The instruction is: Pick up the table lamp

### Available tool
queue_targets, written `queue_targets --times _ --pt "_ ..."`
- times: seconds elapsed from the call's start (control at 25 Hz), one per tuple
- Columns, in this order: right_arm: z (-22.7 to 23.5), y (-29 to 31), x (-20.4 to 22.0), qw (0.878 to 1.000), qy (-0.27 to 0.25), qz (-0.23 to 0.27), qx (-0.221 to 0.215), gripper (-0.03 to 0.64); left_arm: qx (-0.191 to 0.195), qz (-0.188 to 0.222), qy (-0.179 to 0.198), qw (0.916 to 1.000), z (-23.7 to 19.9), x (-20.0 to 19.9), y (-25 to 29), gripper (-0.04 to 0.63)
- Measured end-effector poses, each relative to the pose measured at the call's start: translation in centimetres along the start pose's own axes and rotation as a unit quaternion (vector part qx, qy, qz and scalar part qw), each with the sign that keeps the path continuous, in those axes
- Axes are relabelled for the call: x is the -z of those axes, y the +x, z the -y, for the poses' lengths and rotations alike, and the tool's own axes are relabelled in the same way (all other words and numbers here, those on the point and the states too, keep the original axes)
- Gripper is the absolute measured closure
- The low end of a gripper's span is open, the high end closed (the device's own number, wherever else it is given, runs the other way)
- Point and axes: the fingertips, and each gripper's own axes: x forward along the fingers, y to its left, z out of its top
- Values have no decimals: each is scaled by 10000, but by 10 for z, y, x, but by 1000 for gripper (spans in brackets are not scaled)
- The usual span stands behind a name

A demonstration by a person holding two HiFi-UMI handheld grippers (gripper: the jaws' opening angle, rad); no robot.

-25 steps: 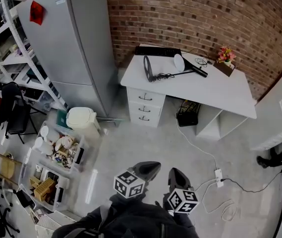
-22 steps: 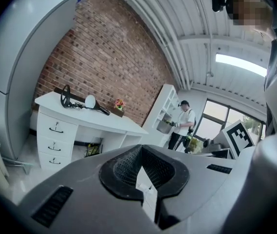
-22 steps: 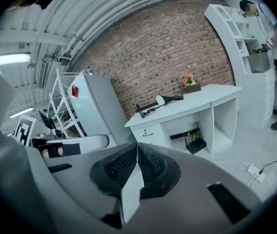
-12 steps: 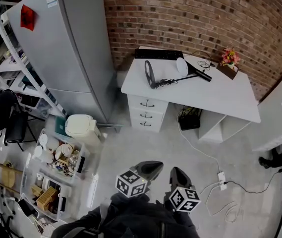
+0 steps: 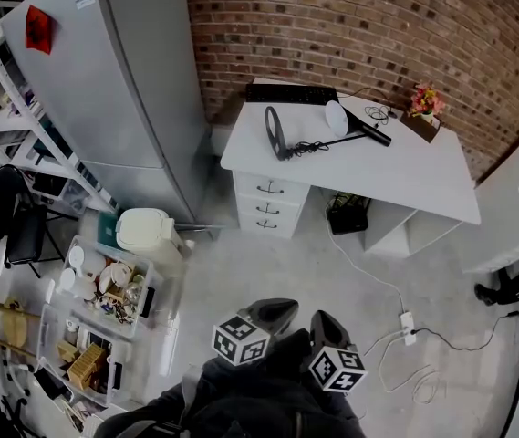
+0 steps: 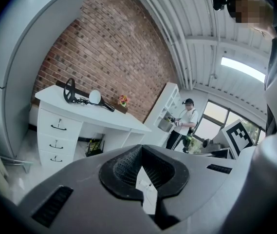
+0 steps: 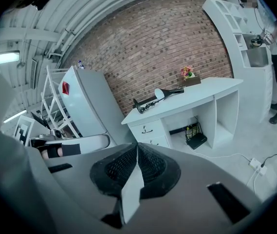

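Black folded table lamp [image 5: 350,135] lies on a white drawered desk [image 5: 405,167], far ahead of left gripper [image 5: 280,307] and right gripper [image 5: 324,319], both with jaws pressed together, empty; white floor cable [image 5: 368,272] lies between.

Open concrete floor [image 5: 268,254] runs from the person to the drawer unit [image 5: 268,199], hemmed on the left by the fridge [image 5: 122,89], a white bin [image 5: 145,229] and cluttered trolleys [image 5: 104,290], and on the right by a power strip [image 5: 405,322] with loose cables. The tabletop [image 5: 414,176] is free along its front and right. The table lamp [image 5: 332,138], a keyboard [image 5: 291,93] and a flower pot [image 5: 423,109] crowd its back by the brick wall [image 5: 378,35].
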Motion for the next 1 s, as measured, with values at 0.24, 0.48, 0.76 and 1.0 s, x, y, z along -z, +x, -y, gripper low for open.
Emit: queue_targets --times 0.24,0.48,0.76,1.0 --pt "-1 2 6 10000 35 -67 -23 604 -39 -70 -38 10000 -3 5 0 589" --pt "20 15 0 9996 278 -29 6 604 -74 -129 11 9999 -10 3 13 589" --pt "42 50 -30 9990 426 46 -95 604 -303 -85 111 9994 -38 -24 37 589" --pt "66 86 -61 9987 479 -12 -142 604 -344 -122 41 9993 -62 -44 74 589"
